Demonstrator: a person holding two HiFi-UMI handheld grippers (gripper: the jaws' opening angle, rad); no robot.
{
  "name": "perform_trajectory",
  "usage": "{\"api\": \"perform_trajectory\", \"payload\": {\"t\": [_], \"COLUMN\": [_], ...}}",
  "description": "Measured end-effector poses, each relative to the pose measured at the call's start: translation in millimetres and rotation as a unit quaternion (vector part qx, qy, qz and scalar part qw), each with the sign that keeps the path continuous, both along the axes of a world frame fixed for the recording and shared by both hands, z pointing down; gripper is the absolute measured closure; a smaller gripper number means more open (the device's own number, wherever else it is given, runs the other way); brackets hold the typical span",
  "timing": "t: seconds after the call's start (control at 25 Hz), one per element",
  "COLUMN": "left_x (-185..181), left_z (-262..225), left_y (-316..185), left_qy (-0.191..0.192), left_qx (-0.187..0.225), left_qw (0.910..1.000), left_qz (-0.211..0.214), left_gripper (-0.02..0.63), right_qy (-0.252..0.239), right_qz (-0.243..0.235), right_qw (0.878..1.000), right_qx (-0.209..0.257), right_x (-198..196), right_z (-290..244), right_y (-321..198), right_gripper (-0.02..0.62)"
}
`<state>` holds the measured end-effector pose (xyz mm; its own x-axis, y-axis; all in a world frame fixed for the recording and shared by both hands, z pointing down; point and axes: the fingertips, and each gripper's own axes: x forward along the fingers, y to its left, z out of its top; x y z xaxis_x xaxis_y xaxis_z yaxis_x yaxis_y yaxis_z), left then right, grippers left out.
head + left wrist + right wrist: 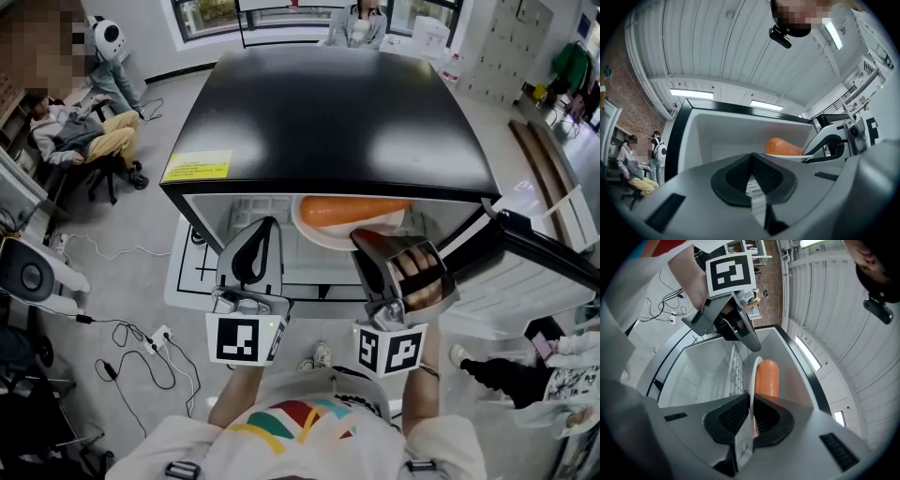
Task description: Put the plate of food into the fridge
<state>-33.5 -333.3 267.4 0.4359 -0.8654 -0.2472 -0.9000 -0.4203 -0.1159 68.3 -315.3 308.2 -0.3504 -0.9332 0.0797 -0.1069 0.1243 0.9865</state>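
**Plate at the fridge mouth**

The plate point(752, 373) with its orange food point(768, 378) hangs just inside the fridge point(328, 112), rim pinched by the right gripper point(749, 404) behind it. The left gripper point(752, 157) waits alongside, jaws together, empty. Next, I reckon: lower onto the wire shelf point(734, 364) and release.

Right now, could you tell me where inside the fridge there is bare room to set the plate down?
The wire shelf is bare on its left, between the fridge's left wall and the plate. The right is crowded: the right gripper holds the plate with orange food there, near the open door. The shut left gripper hangs before the bare patch.
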Motion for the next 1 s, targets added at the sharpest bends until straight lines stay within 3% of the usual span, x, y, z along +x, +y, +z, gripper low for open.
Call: {"api": "perform_trajectory", "payload": {"t": [1.0], "left_x": [-8.1], "left_z": [23.8], "left_y": [-26.2], "left_qy": [-0.003], "left_qx": [-0.035], "left_qw": [0.9992], "left_qz": [-0.020], "left_gripper": [0.598], "right_qy": [0.033], "right_qz": [-0.008], "right_qw": [0.997], "right_qx": [-0.075], "right_x": [-3.2], "right_z": [23.8], "right_y": [-53.9], "right_gripper": [0.571]}}
